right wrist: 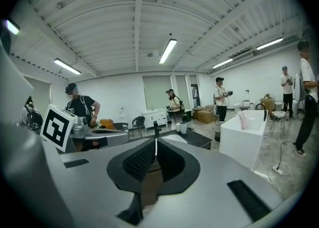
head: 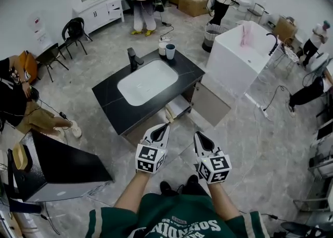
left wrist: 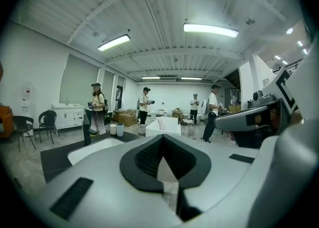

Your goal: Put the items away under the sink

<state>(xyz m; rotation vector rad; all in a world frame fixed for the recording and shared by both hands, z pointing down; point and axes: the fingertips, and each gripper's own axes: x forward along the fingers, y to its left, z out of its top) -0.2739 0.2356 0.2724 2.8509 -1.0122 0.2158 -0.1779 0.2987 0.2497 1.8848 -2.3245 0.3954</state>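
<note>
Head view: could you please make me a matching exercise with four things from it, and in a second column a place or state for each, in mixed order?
Things:
1. faucet
2. cups
3. cabinet door
4. left gripper

Places or states:
A. swung open
B. jaws shut, nothing between them
C. black, behind the basin
D. on the far corner of the counter

Pairs: 1-C, 2-D, 3-A, 4-B
</note>
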